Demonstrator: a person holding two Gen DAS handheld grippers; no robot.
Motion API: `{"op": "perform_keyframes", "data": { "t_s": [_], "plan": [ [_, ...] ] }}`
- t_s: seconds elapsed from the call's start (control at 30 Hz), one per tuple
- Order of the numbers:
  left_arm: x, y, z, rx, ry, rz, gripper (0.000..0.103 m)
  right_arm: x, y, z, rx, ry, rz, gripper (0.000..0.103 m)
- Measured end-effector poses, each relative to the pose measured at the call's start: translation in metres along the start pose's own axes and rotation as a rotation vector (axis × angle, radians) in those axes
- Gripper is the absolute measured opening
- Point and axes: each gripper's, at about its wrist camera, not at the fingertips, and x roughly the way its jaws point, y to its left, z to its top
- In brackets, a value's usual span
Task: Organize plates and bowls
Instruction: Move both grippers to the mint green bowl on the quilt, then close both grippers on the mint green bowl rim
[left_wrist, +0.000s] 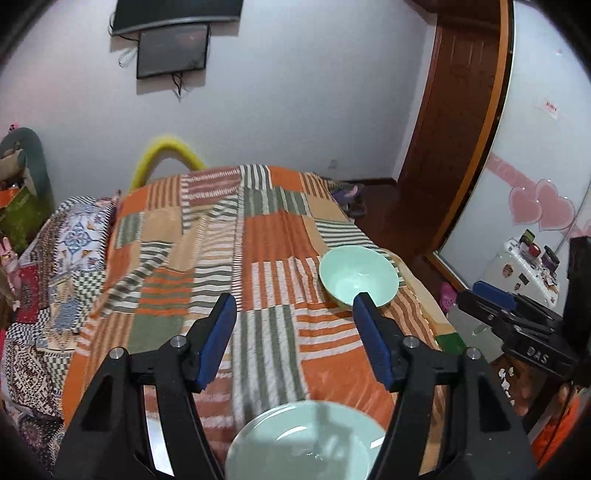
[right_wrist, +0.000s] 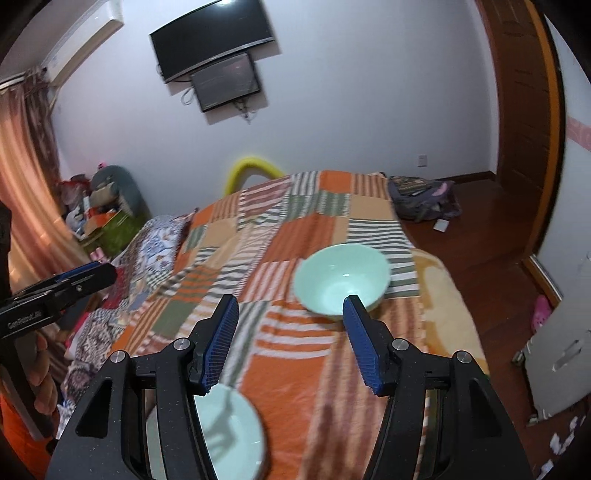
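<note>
Plainly, from the left wrist camera, the left gripper (left_wrist: 293, 310) has its fingers (left_wrist: 221, 332) spread fairly wide with nothing between them; the pale green bowl (left_wrist: 358, 275) sits on the bed (left_wrist: 207, 236) just beyond the right-hand fingertip, and a pale green plate (left_wrist: 306, 439) lies below the fingers, near the camera. Soft, rumpled bedding could let the bowl tip or slide if a finger nudges its rim. From the right wrist camera, the right gripper (right_wrist: 290, 308) is likewise parted and empty, the bowl again just past its right fingertip, the plate under its left finger. Both grippers face the same bowl, so they might collide; motion blur makes exact clearances hard to judge.
</note>
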Motion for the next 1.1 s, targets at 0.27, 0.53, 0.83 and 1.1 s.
{"op": "perform_keyframes", "data": {
  "t_s": [0.27,0.53,0.83,1.1],
  "plan": [
    [0.09,-0.024,0.015,-0.009,0.125,-0.062,0.065,0.035,-0.039,0.004,0.058,0.044,-0.051,0.055],
    [0.166,-0.039,0.014,0.025,0.169,-0.058,0.065,0.062,-0.064,0.006,0.093,0.08,-0.086,0.055],
    [0.226,-0.034,0.005,0.007,0.213,-0.031,0.054,0.101,-0.082,0.004,0.12,0.123,-0.098,0.048],
    [0.256,-0.028,-0.006,-0.007,0.272,-0.034,0.033,0.131,-0.087,-0.006,0.136,0.202,-0.071,0.034]
  ]
}}
